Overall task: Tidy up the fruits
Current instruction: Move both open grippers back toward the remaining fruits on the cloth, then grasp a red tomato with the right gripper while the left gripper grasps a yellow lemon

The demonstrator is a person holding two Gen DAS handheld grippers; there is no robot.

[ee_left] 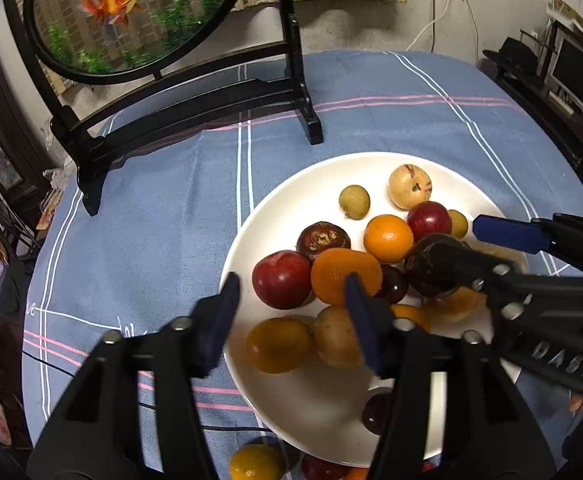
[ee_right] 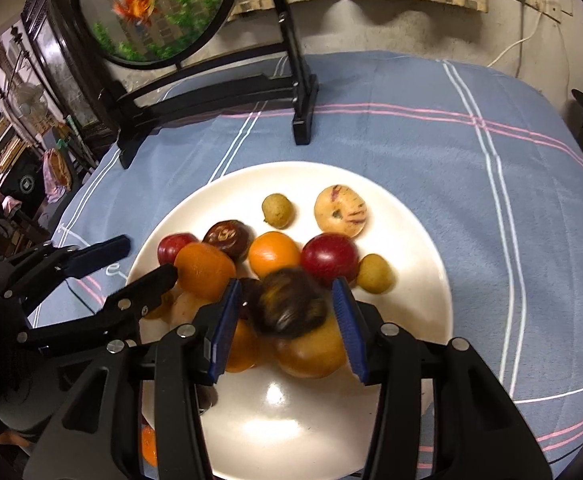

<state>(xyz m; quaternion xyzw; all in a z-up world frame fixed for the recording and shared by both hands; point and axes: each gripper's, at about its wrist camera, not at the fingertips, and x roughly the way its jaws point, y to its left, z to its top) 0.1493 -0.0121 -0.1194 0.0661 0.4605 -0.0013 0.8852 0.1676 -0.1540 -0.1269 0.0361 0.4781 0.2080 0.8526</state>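
- A white plate (ee_right: 419,240) sits on the bench under a blue checked cloth (ee_right: 491,168), piled with small fruits; a round goldfish screen (ee_right: 159,12) stands behind it.
- The right gripper (ee_right: 287,320) hangs over the near side of the pile, fingers spread wide, with a dark brown fruit (ee_right: 291,304) between the blue pads. The fruit is blurred, and I cannot tell whether either pad touches it; it looks loose, not pinched.
- That dark fruit rests atop an orange-yellow fruit (ee_right: 311,352), roundish, no clear long axis, straight ahead of the right fingers.
- The left gripper (ee_left: 291,312) is open too, holding nothing; its right finger overlaps an orange fruit (ee_left: 343,276), with a red plum (ee_left: 281,278) showing in the gap.
- A few fruits lie off the plate at the near edge, among them a yellow one (ee_left: 255,462).
- The right hand is plainly nearer the dark fruit, so any move on it looks to be the right's.
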